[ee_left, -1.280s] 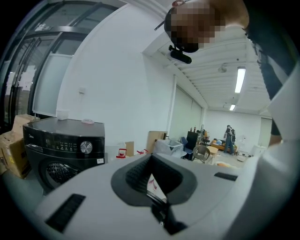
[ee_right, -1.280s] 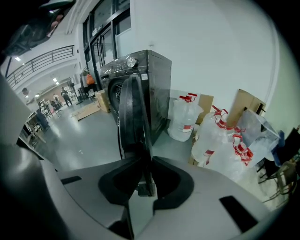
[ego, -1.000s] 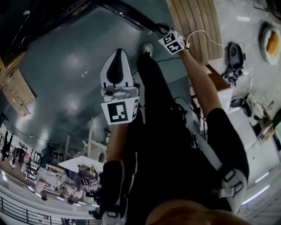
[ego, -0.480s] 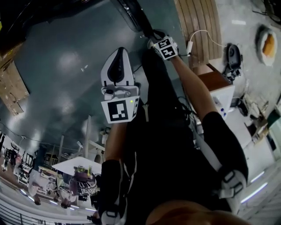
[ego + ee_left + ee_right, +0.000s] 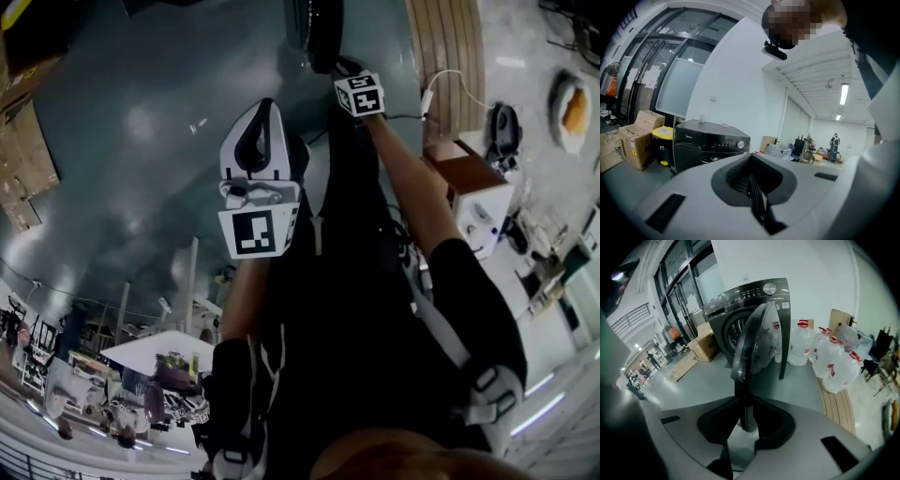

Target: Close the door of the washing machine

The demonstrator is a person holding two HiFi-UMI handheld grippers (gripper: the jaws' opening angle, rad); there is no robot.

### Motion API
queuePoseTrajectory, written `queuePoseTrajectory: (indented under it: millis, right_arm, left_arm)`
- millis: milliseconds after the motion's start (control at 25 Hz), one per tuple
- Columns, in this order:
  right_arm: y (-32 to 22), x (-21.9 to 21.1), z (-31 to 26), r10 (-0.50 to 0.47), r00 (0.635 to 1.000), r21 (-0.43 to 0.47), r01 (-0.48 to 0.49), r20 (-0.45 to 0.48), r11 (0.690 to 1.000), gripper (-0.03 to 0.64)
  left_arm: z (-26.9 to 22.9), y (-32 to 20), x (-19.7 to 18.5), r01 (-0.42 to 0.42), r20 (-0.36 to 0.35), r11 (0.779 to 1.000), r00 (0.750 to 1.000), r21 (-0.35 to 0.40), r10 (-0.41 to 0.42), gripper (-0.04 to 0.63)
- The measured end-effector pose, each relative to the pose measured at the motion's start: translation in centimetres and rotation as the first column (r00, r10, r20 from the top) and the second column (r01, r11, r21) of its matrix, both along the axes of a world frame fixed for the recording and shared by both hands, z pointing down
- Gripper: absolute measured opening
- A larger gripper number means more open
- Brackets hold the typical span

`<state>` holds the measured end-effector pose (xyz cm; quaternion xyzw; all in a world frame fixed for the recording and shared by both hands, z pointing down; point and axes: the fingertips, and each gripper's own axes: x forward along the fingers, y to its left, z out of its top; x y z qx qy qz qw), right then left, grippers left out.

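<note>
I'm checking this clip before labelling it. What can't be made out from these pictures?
- Right gripper view: the right gripper has just been opening its jaws around the door edge; whether the pads press on it is unclear.
- Left gripper view: the body of the left gripper hides the washing machine front below its panel.
- Head view: the top edge cuts off the door.

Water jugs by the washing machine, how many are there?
4 on the floor right of the washing machine: nearest jug, second, third, farthest jug. The open door may hide more.
</note>
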<state>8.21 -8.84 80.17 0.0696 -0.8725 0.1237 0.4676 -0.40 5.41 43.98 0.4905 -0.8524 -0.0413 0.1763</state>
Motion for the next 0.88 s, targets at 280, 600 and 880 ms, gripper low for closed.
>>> queuePoseTrajectory:
  millis: [280,600,880]
  right_arm:
    - [4.7,-4.8,0.5,0.099,0.995,-0.020,-0.098,0.003,0.995,0.087]
    - [8.8,-9.8,1.1,0.166,0.986,-0.047,-0.165,0.007,0.985,0.092]
    - [11.5,-14.3,1.1,0.216,0.976,-0.085,-0.215,0.009,0.973,0.097]
  left_arm:
    - [0.3,6.1,-4.5,0.022,0.012,1.000,1.000,-0.001,-0.022,0.005]
    - [1.3,9.1,-9.0,0.106,-0.001,0.994,0.994,0.006,-0.106,0.005]
    - [2.2,9.2,-14.1,0.124,-0.009,0.992,0.992,-0.011,-0.124,0.005]
